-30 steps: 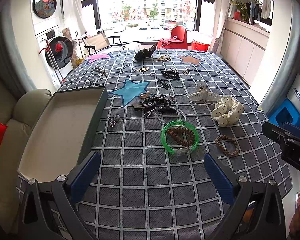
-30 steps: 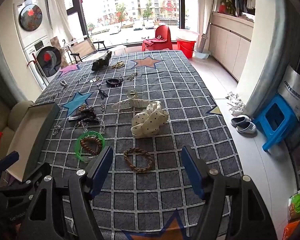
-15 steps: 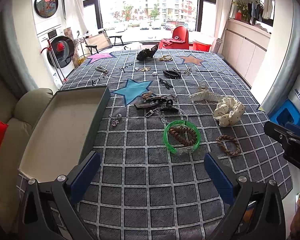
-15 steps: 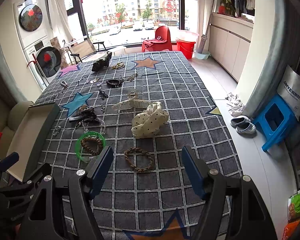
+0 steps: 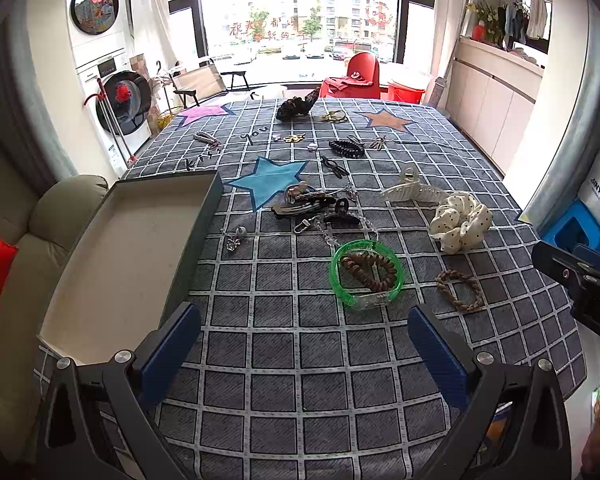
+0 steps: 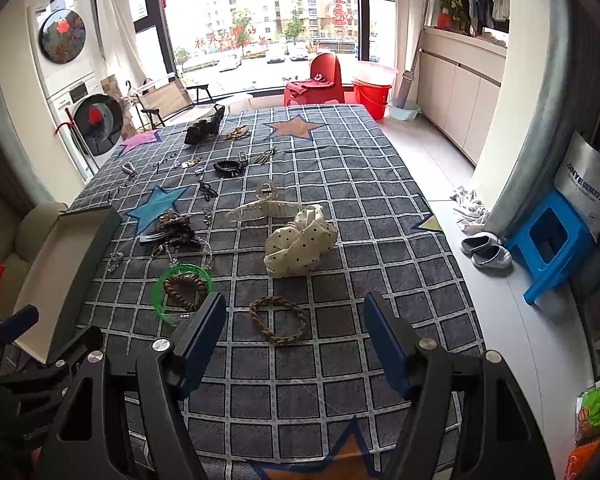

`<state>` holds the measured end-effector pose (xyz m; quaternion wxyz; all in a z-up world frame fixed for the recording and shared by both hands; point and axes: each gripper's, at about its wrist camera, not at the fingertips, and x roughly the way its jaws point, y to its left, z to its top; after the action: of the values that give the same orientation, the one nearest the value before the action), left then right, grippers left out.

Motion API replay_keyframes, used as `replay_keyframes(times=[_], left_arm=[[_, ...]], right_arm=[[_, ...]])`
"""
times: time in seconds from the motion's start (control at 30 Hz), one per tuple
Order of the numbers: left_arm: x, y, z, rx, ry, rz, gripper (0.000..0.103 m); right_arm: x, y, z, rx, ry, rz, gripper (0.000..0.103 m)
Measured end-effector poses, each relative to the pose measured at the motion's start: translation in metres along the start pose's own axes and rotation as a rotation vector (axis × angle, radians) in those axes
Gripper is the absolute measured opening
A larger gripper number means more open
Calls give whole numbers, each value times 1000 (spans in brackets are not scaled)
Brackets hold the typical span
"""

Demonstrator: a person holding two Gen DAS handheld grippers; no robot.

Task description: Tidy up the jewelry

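nothing has shifted: left gripper (image 5: 304, 344) and right gripper (image 6: 296, 334) stay wide open, seemingly empty.

Small silver bits (image 5: 204, 139) at the far end of the cloth (image 5: 300, 360) too tiny to name, the box (image 5: 100, 280) near corner hides behind the left gripper (image 5: 304, 344), right gripper (image 5: 580, 280) cut off at the frame edge, green bangle (image 6: 168, 280) partly behind a finger (image 6: 204, 328)
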<state>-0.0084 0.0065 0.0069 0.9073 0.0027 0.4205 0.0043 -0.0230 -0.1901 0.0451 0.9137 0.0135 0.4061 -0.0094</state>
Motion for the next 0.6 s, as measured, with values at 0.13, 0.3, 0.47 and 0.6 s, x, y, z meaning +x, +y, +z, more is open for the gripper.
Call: replay_keyframes(times=[0.13, 0.3, 0.47, 0.6], left_arm=[[0, 0, 0, 0, 0, 0, 103], [0, 1, 0, 0, -1, 1, 103], [0, 1, 0, 0, 0, 1, 103], [0, 2, 0, 0, -1, 2, 103]], right_arm=[[-1, 0, 0, 0, 1, 1, 74], [-1, 0, 0, 1, -1, -1, 74], [-1, 1, 0, 1, -1, -1, 74], [-1, 1, 0, 1, -1, -1, 74]])
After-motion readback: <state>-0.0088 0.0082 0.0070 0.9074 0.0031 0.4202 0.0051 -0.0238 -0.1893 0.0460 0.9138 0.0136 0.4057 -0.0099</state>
